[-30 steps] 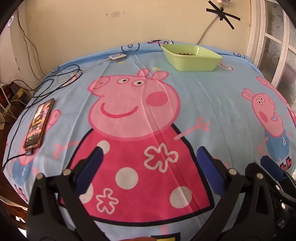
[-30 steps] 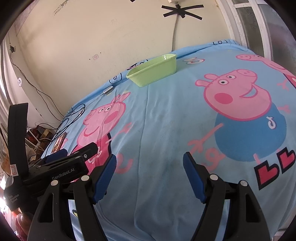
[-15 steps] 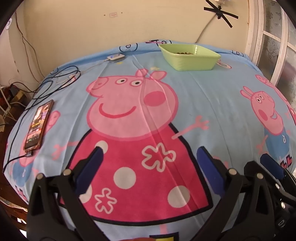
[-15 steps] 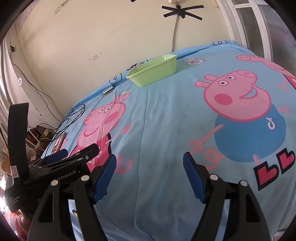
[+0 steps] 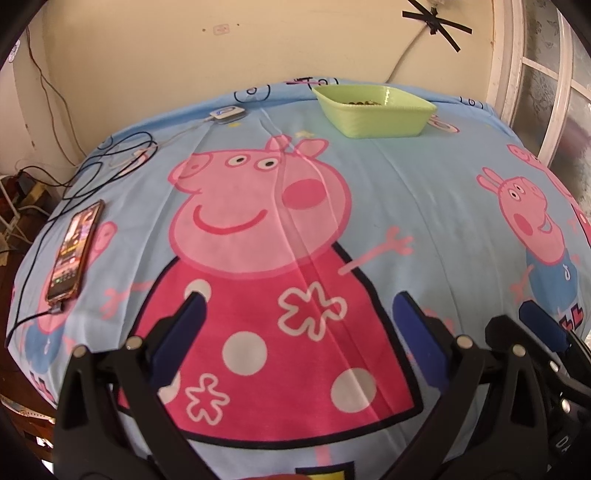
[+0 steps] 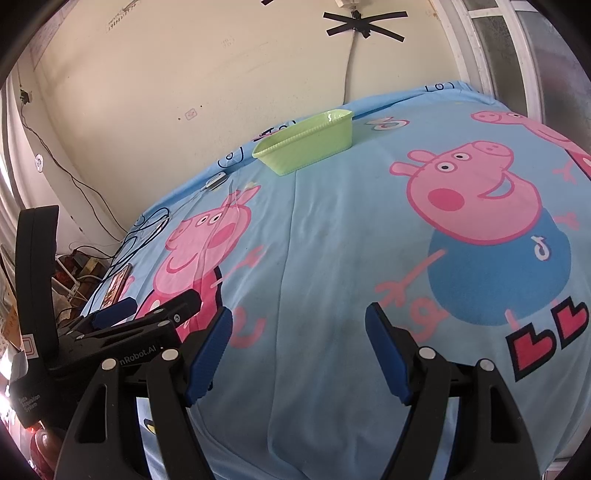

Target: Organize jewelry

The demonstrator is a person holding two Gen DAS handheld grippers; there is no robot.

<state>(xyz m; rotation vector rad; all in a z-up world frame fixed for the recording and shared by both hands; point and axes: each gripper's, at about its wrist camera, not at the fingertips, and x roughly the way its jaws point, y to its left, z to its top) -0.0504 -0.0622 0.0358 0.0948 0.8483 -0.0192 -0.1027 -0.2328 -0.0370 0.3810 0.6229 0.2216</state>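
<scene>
Both grippers' fingers spread wide, nothing between them: left gripper (image 5: 297,315) and right gripper (image 6: 298,332) hover over the cartoon sheet (image 5: 424,192). Green tray (image 5: 375,109), with small jewelry pieces (image 5: 364,103) inside, sits by the far wall.

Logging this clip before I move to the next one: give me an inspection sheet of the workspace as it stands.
Surface: cartoon-pig sheet, light blue, creased, covering the surface.
Job's things: green tray at the far edge, small dark-gold pieces inside; too small to identify.
Clutter: phone at the left edge, screen lit; small white device near the far edge.
Grippers: left tongs open, empty; right tongs open, empty; both over bare sheet.
Cables: black cables looped beside the phone; one plugged into it.
Surroundings: cream wall, black tape cross, window frame on the right.
</scene>
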